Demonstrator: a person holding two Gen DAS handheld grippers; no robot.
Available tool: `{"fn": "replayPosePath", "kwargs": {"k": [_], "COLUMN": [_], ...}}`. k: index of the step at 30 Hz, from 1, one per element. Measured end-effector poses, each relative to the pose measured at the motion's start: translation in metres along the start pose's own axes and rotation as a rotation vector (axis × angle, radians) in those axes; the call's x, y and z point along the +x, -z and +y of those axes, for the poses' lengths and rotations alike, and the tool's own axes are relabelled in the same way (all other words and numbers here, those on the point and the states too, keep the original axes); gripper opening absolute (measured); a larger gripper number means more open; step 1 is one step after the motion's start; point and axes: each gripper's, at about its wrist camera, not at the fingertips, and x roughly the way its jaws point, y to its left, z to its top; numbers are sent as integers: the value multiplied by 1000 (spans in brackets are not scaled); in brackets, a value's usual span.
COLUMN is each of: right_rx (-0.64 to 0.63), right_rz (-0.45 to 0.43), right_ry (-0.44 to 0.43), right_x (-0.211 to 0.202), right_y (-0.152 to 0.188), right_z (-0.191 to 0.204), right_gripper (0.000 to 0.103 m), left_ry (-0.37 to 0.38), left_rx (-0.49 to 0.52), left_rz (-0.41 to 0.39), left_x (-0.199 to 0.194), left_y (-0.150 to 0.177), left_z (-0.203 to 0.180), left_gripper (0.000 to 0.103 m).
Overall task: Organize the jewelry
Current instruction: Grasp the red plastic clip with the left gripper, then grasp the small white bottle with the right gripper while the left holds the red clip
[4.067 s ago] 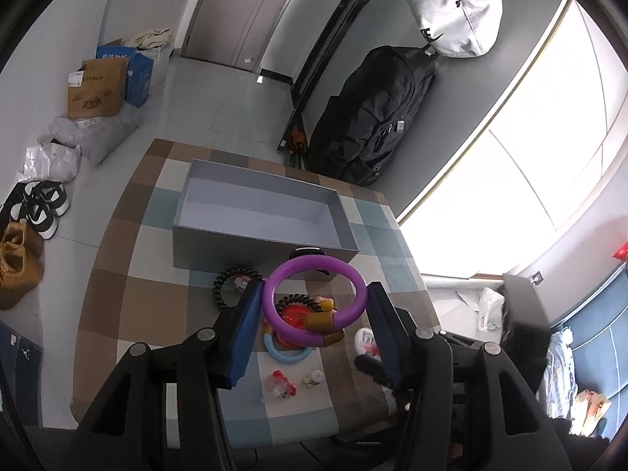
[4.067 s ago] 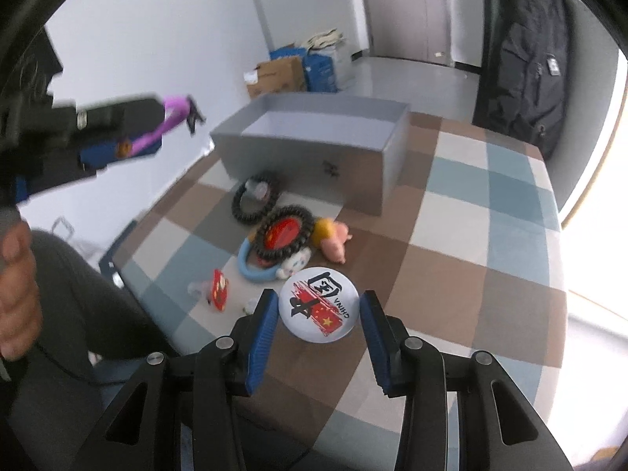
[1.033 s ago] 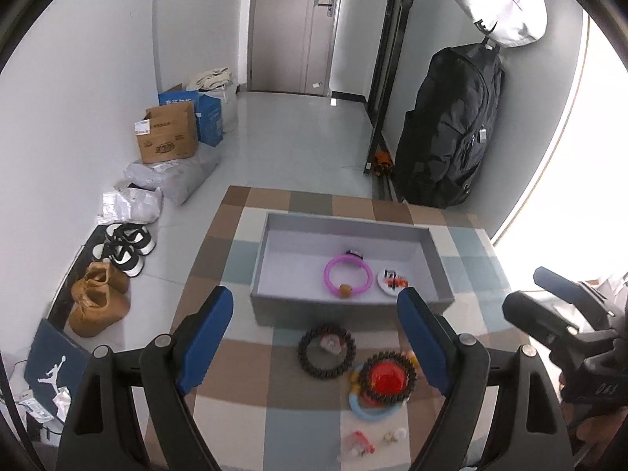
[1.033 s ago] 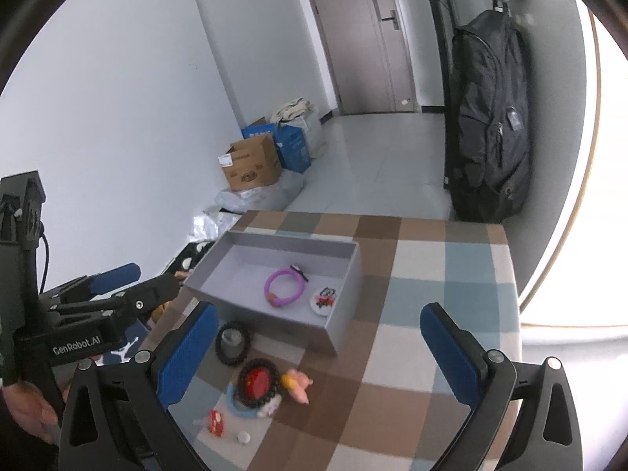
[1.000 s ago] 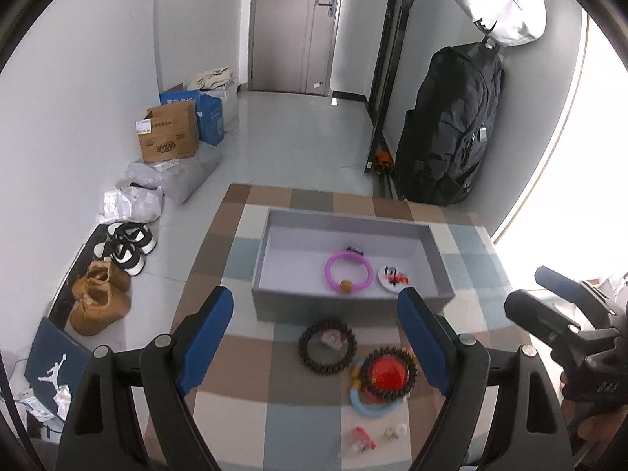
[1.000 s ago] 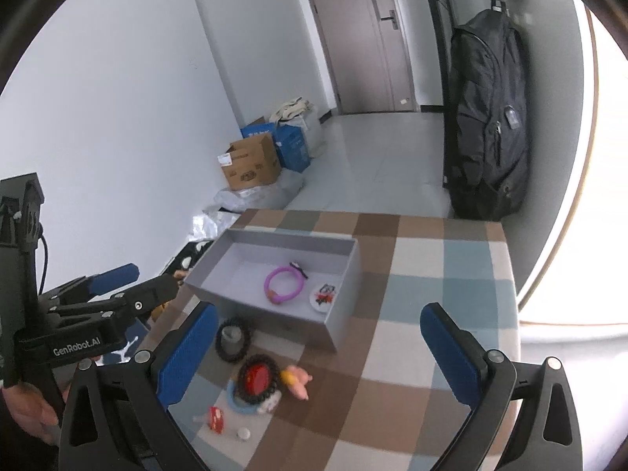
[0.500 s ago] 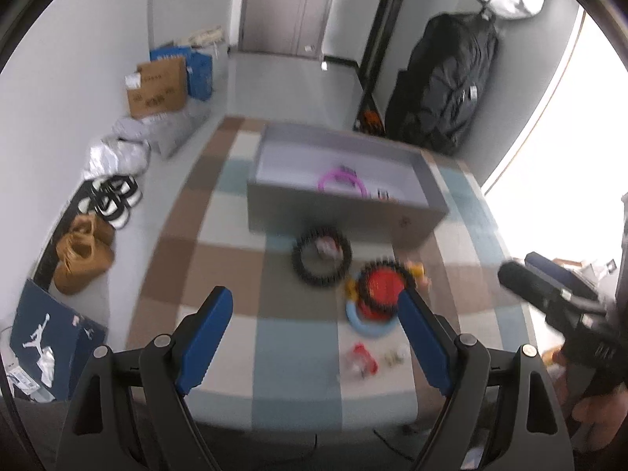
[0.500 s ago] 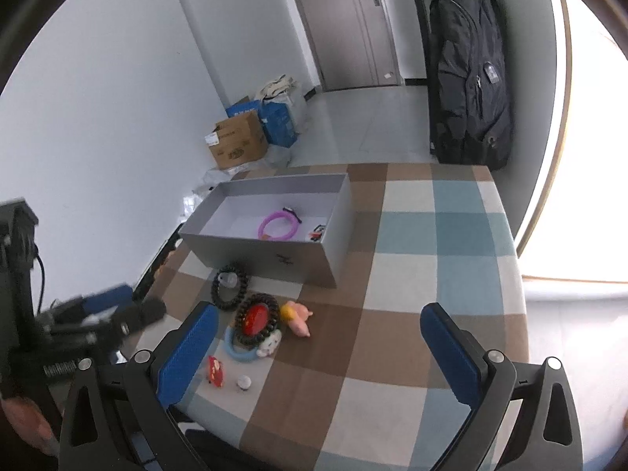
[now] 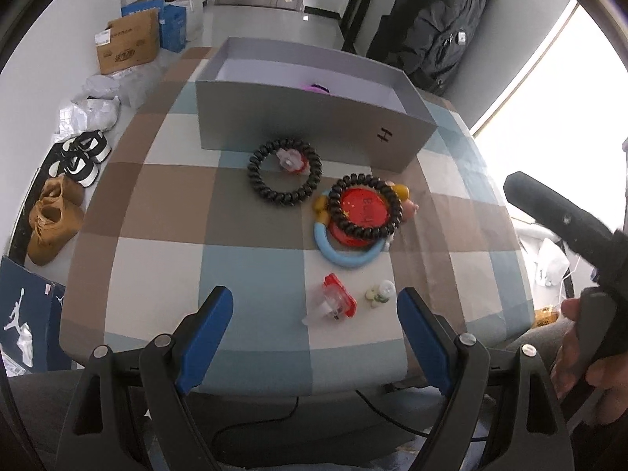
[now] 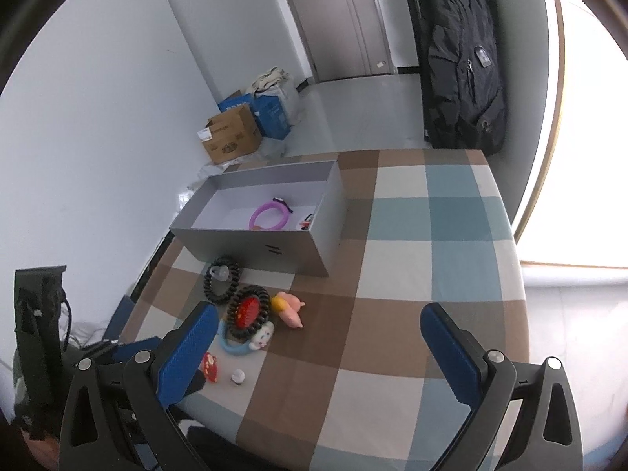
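Both sets of tongs have tipped downward and closer to the desk (image 9: 157, 259) since a second ago, so that the grey box (image 9: 314, 117) now shows mostly its near wall in the left view, with only a sliver of the purple ring (image 10: 271, 216) peeking over it; the right view shows that ring lying inside the box beside a small badge. The left tongs (image 9: 310, 325) stand wide apart and empty, hanging above the red clip (image 9: 333, 302) and the little white charm (image 9: 380, 293) near the desk's front edge. The right tongs (image 10: 318, 349) are likewise spread with nothing between them, over bare checkered cloth. Still out on the desk are the black coil bracelet (image 9: 284, 176) just in front of the box, and the heap of a second coil bracelet (image 9: 367, 206) on a red badge over a blue ring (image 9: 345, 255). By my reading the step in hand is reaching for the next loose piece, probably the red clip. That calls for lowering the left tongs around it and closing gently, since it is small and flat.
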Motion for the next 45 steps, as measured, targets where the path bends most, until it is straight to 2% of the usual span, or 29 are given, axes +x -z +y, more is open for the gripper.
{"fn": "replayPosePath", "kwargs": {"k": [6, 9, 10, 11, 20, 30, 37, 40, 45], "right_rx": [-7, -18, -20, -22, -16, 1, -69, -104, -181], "right_rz": [14, 20, 22, 25, 42, 71, 127, 156, 209], "right_ry": [-2, -3, -3, -3, 1, -18, -68, -94, -116], "right_x": [2, 4, 4, 5, 8, 11, 20, 26, 38], "right_y": [0, 1, 1, 1, 2, 8, 19, 26, 38], "right_z": [2, 5, 5, 6, 3, 0, 17, 26, 44], "right_gripper": [103, 103, 103, 103, 103, 103, 102, 94, 71], "left_ry": [18, 44, 48, 52, 56, 112, 154, 168, 183], "left_rx": [10, 7, 8, 12, 41, -8, -70, -111, -157], "left_rz": [19, 28, 32, 40, 21, -52, -112, -128, -153], "left_x": [4, 6, 7, 8, 2, -19, -33, -36, -42], "left_y": [2, 3, 2, 2, 1, -13, -27, -33, -36], "left_z": [1, 1, 2, 1, -7, 0, 14, 23, 34], "left_gripper": [58, 41, 30, 24, 21, 21, 21, 21, 21]}}
